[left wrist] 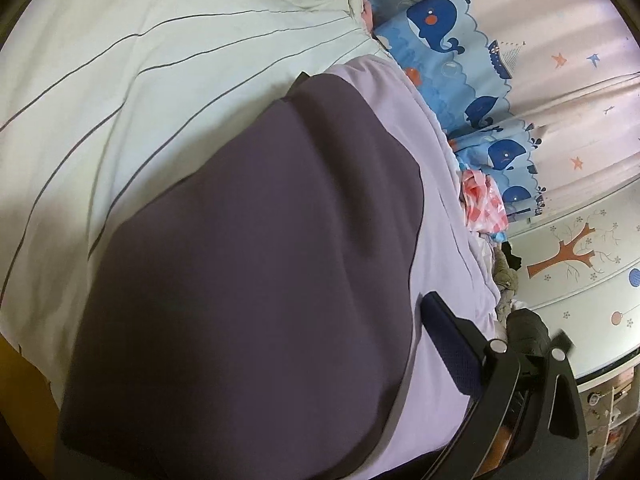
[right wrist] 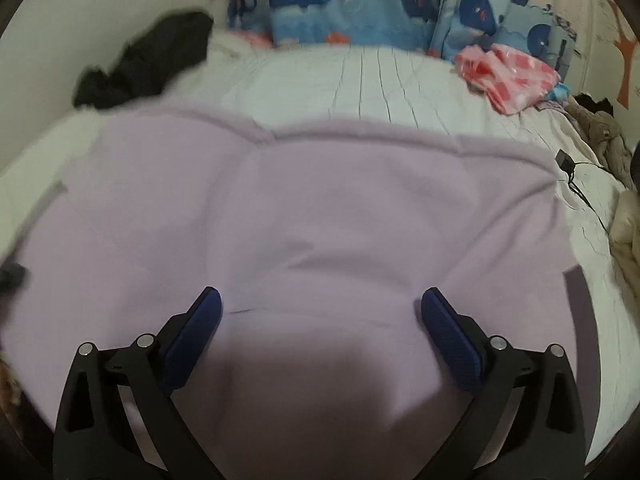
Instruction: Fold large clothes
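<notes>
A large lilac garment lies spread on the striped white bed sheet. My right gripper is open just above it, its blue pads wide apart and empty. In the left wrist view the same garment hangs close to the camera, with a dark purple panel covering most of the frame. Only one blue pad of my left gripper shows, and the cloth hides the other, so its state is unclear.
A black garment lies at the bed's far left. A pink-and-white checked bag sits at the far right by whale-print curtains. A black charger with cable and heaped clothes lie along the right edge.
</notes>
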A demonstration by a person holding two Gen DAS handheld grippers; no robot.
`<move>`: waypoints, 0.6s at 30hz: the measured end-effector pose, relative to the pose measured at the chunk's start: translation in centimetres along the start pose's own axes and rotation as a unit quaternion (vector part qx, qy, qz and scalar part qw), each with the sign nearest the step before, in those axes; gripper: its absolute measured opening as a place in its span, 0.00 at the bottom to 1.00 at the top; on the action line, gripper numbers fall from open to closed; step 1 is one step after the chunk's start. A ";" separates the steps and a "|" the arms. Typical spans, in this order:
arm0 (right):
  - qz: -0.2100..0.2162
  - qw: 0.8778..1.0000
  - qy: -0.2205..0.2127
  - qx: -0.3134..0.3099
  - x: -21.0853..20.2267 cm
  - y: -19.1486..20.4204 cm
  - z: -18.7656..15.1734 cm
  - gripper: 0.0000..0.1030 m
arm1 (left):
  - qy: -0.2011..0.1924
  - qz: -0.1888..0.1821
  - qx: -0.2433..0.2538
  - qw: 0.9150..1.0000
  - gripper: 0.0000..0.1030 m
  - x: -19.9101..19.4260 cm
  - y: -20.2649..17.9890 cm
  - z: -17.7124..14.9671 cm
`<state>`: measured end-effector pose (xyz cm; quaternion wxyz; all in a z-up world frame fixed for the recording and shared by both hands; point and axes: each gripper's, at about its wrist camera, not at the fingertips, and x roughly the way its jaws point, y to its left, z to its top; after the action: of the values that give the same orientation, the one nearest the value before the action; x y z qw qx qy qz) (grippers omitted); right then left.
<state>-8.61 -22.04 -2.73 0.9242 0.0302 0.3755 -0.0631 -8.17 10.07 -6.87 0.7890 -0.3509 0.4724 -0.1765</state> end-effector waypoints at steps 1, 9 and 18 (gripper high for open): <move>-0.005 1.000 -0.010 -0.003 -0.8 0.5 -0.5 0.94 | 0.000 0.000 0.000 1.000 0.93 -0.1 0.1 0.0; -0.028 0.999 0.006 -0.033 -0.7 1.6 -2.3 0.94 | -0.005 0.005 0.007 1.000 0.93 0.0 -0.1 0.0; -0.030 0.999 -0.001 -0.041 -1.8 2.6 -4.0 0.94 | -0.006 0.007 0.010 1.000 0.93 0.3 -0.6 0.2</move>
<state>-12.29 -18.91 -4.32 0.9227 -0.0192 0.3776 -0.0756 -7.88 9.55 -6.53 0.7966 -0.3410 0.4679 -0.1738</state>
